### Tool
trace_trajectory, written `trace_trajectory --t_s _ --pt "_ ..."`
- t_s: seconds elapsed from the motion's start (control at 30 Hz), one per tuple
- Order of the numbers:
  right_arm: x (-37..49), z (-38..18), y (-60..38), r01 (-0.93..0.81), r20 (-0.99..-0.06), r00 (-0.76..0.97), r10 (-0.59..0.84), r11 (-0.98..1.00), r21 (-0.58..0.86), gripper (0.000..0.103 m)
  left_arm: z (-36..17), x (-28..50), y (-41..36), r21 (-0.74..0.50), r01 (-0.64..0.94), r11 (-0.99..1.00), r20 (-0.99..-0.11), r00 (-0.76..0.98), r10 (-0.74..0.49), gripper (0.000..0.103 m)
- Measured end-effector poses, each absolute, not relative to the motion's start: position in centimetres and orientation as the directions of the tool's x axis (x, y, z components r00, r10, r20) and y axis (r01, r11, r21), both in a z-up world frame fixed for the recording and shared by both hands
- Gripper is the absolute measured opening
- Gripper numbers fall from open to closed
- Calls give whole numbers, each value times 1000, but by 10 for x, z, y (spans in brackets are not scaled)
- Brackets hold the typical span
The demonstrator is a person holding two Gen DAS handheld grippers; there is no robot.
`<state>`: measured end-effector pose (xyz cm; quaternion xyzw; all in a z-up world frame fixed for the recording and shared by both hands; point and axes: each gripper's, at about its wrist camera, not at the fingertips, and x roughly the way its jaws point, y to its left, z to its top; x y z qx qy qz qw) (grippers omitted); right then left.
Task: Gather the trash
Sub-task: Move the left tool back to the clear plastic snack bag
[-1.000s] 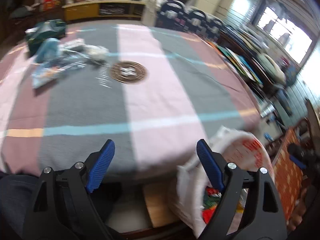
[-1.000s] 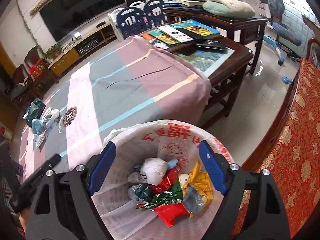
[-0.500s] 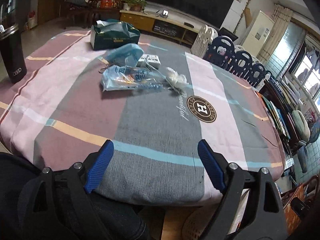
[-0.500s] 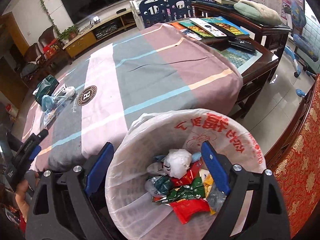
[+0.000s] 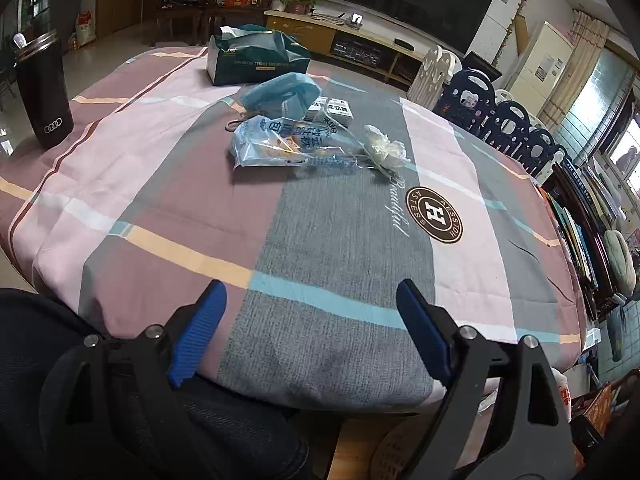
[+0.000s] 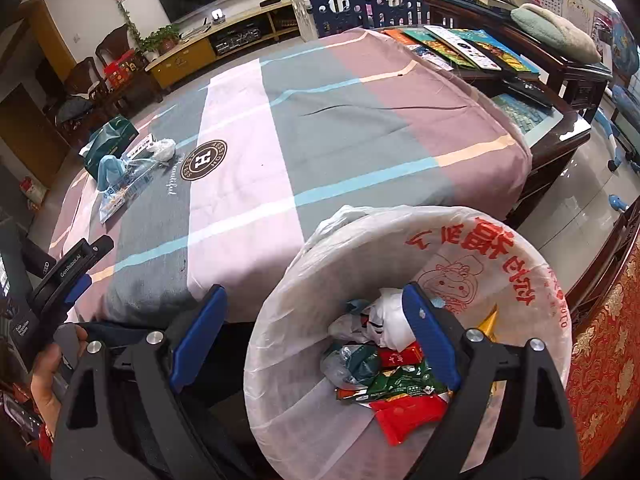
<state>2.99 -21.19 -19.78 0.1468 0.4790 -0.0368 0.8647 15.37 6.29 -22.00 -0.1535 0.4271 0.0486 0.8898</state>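
Note:
Trash lies at the table's far side: a clear blue-printed plastic bag (image 5: 280, 142), a crumpled blue bag (image 5: 282, 92), a white tissue wad (image 5: 386, 150) and small white boxes (image 5: 334, 110). My left gripper (image 5: 310, 330) is open and empty above the table's near edge, well short of the trash. My right gripper (image 6: 316, 338) is open and empty over the rim of a white-lined trash bin (image 6: 500, 248) with several wrappers (image 6: 392, 380) inside. The trash pile also shows in the right wrist view (image 6: 124, 176).
A green tissue box (image 5: 256, 60) sits behind the trash. A black tumbler (image 5: 44, 92) stands at the far left edge. Books and remotes (image 6: 460, 48) lie on a dark side table to the right. A red patterned seat (image 6: 608, 360) is beside the bin.
My left gripper has swung left from the bin side to face the trash pile, which now looks nearer. My right gripper has shifted left, off the bin's centre. Both stayed open.

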Motion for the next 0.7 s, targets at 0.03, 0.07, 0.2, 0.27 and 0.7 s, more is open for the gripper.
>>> trace_trajectory --t_s 0.03,0.07,0.2,0.27,0.7 --pt "31 -198 -210 202 -840 537 79 955 218 87 -220 154 63 -234 -219 947 -775 631 -45 87" --pt "32 -199 -208 200 -841 535 79 956 217 87 -220 153 65 -237 -224 945 -775 631 -45 87" --pt "38 -201 -202 192 -845 528 85 957 216 87 -218 153 74 -290 -236 927 -761 645 -74 87" --pt "41 -201 -199 188 -844 529 86 958 215 87 -213 158 88 -364 -228 903 -733 669 -126 87" --pt "69 -226 -183 190 -879 464 106 958 216 87 -229 281 158 -374 -253 892 -790 592 -163 92"
